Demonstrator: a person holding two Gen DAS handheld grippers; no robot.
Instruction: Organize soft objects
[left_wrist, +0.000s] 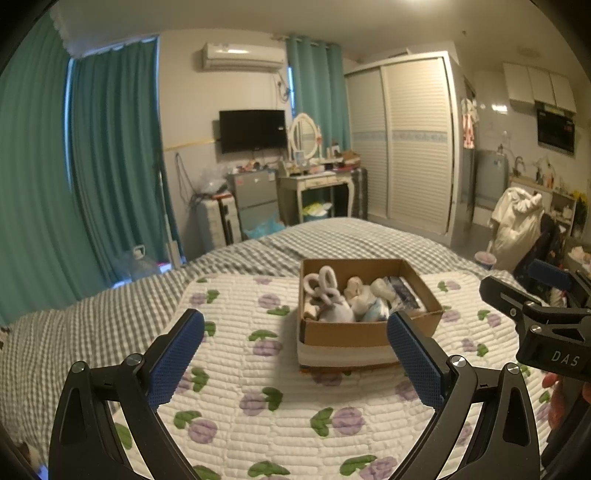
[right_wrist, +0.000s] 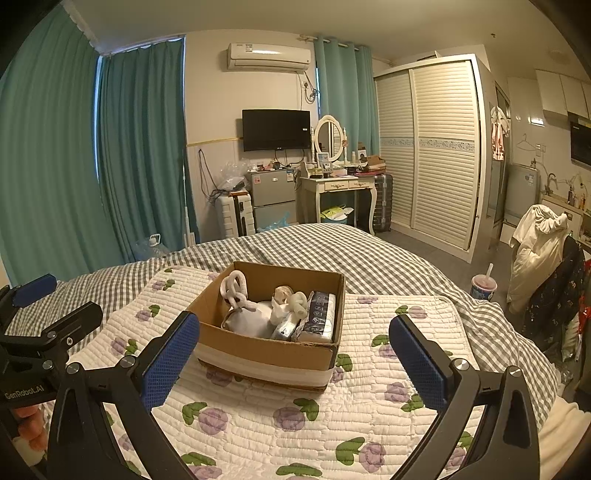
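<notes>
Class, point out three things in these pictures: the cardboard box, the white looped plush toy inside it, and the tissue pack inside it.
cardboard box (right_wrist: 258, 352): right wrist view, its near front wall.
white looped plush toy (right_wrist: 233, 286): right wrist view, its looped ears.
tissue pack (right_wrist: 320, 312): right wrist view, its dark printed top.

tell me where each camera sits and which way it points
Left wrist: on the left claw, facing the box on the quilt; the right claw's side shows at the right edge.
Right wrist: on the right claw, facing the box from further right; the left claw shows at the left edge.
Shared: box, bed, television.
</notes>
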